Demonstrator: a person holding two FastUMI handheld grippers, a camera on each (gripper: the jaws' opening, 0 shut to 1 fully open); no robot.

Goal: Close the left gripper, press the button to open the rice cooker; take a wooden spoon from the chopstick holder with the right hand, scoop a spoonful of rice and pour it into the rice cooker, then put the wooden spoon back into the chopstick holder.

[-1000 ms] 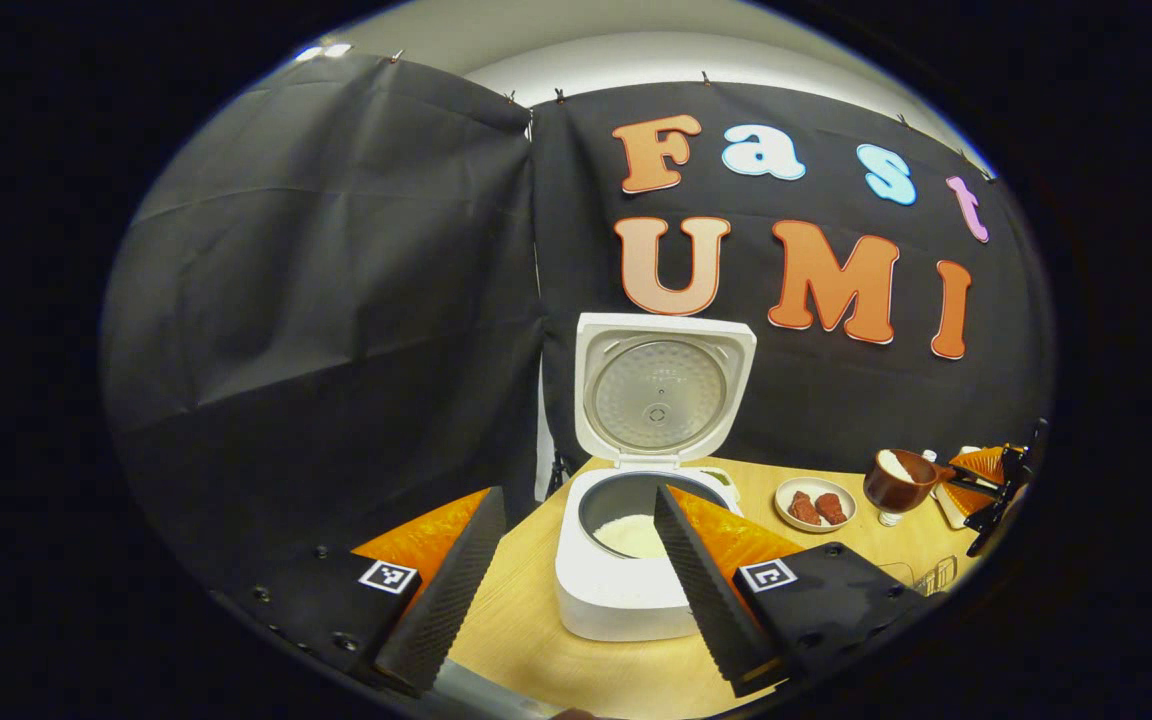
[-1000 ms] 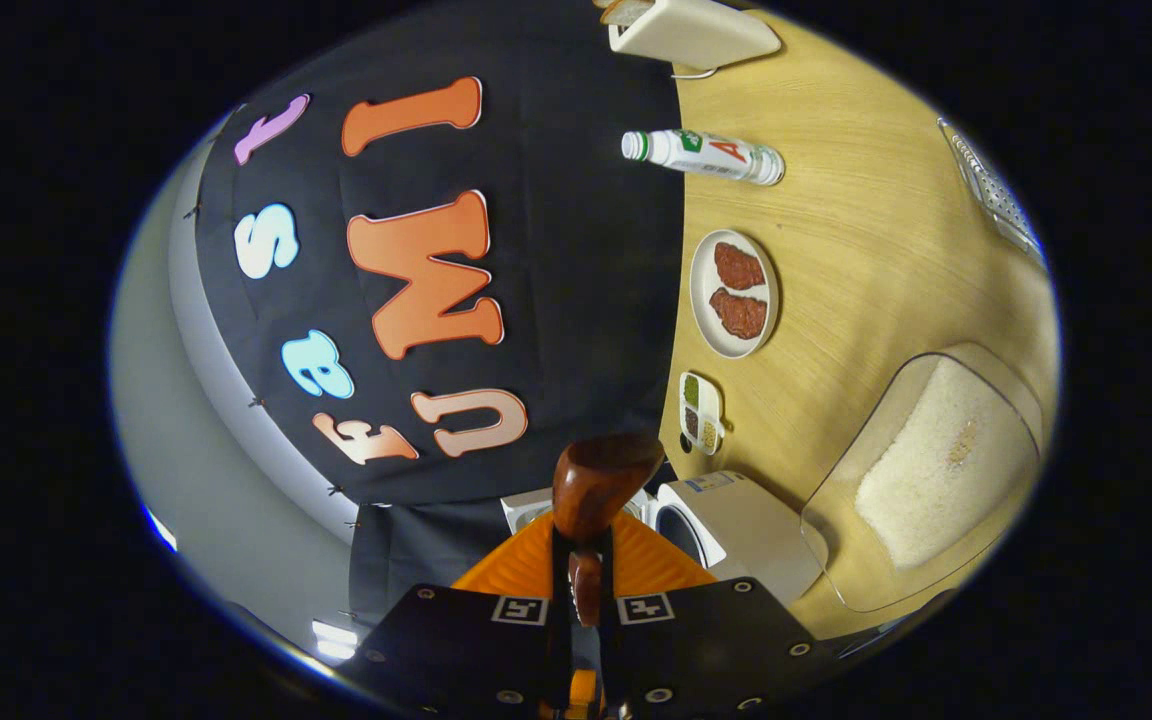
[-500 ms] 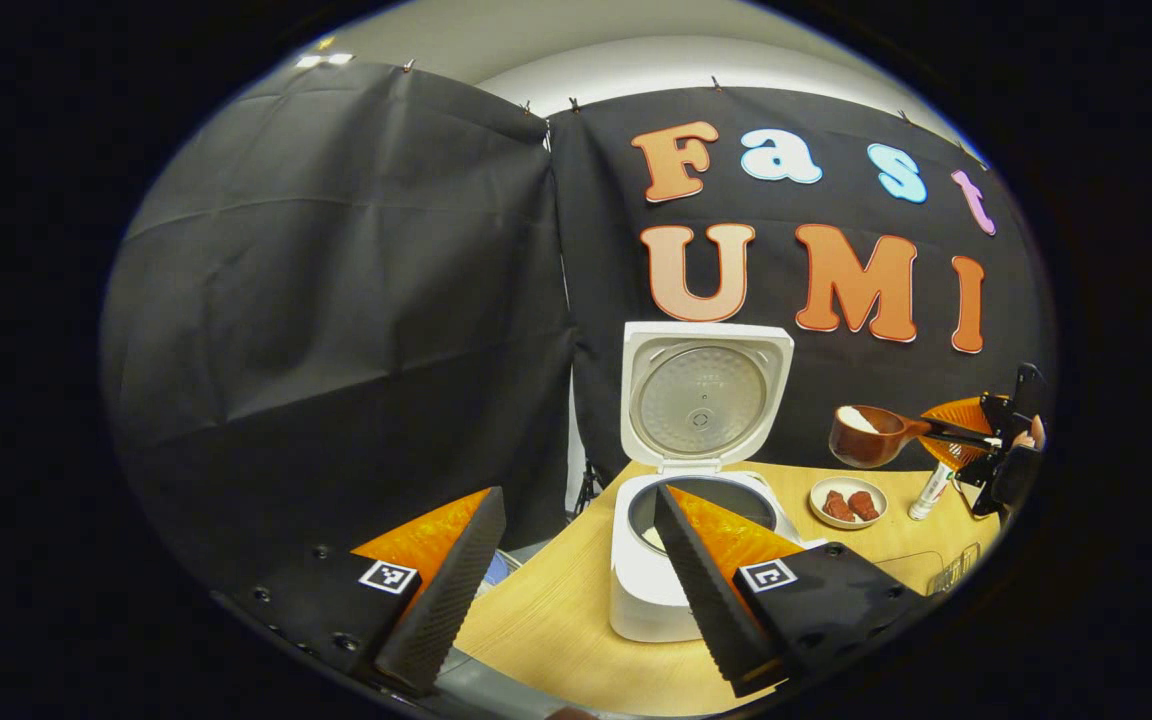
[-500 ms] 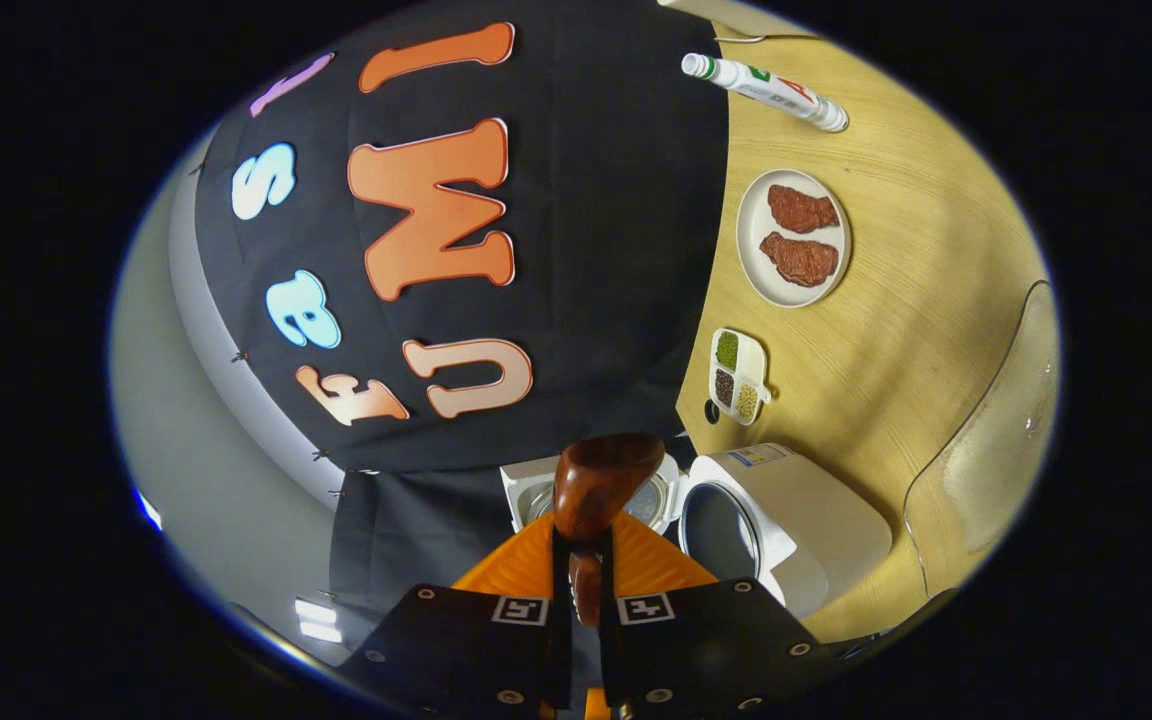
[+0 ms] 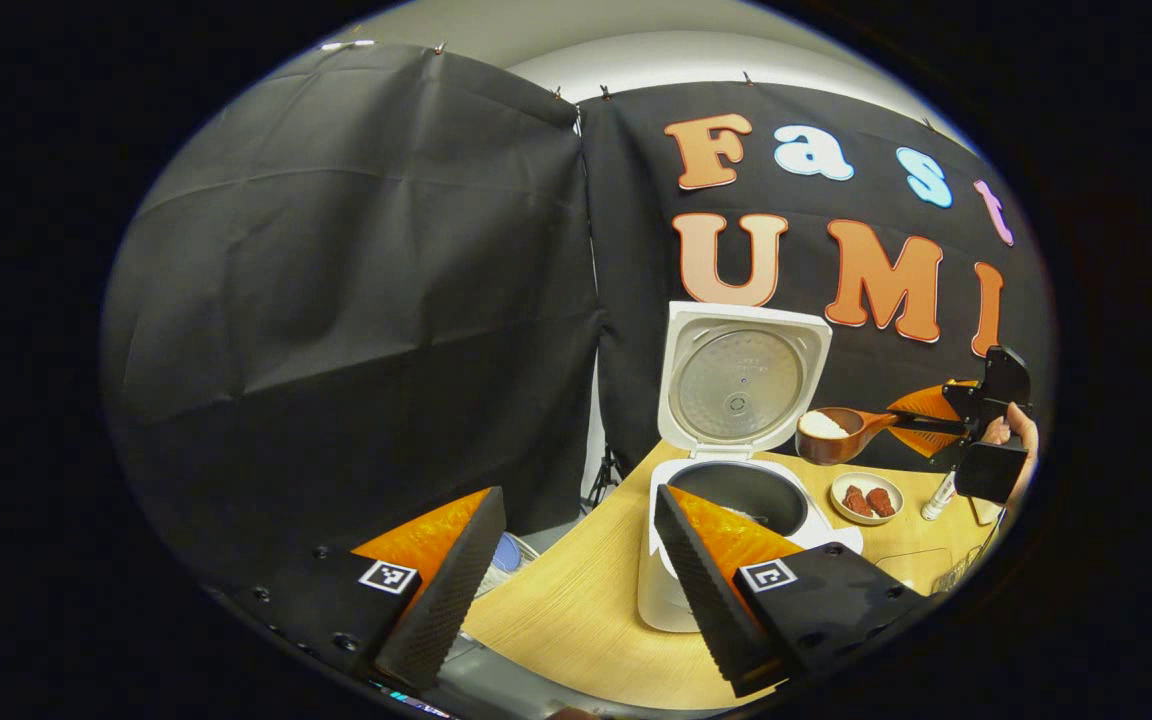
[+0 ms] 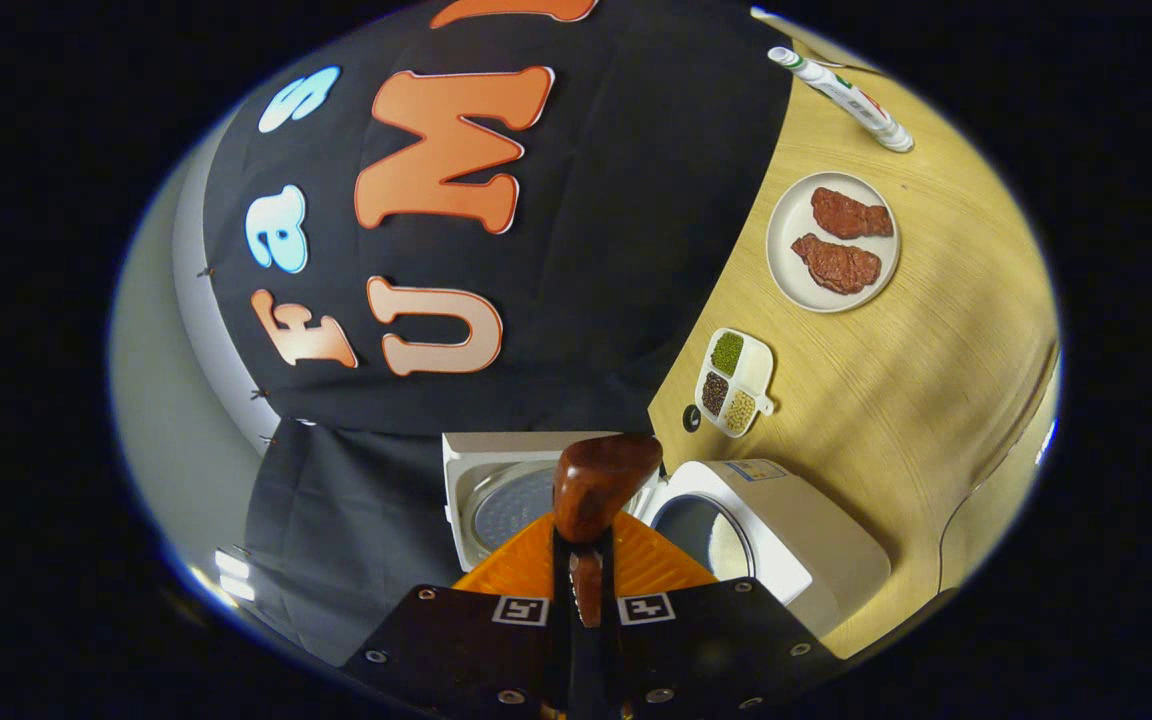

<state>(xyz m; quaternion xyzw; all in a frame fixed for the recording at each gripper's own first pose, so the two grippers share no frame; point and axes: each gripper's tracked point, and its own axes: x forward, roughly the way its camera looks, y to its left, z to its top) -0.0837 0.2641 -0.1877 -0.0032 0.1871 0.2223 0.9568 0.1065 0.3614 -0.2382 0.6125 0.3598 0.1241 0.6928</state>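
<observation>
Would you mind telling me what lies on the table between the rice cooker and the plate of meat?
In the right gripper view, a small divided dish of beans sits on the table between the rice cooker and the plate of meat.

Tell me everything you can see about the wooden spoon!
The wooden spoon is dark reddish-brown, glossy wood, with a deep round bowl heaped with white rice. It is held about level in the air, beside the rice cooker's raised lid and above its open pot. The right tongs are shut on its handle. In the right gripper view its bowl pokes out past the tongs.
</observation>
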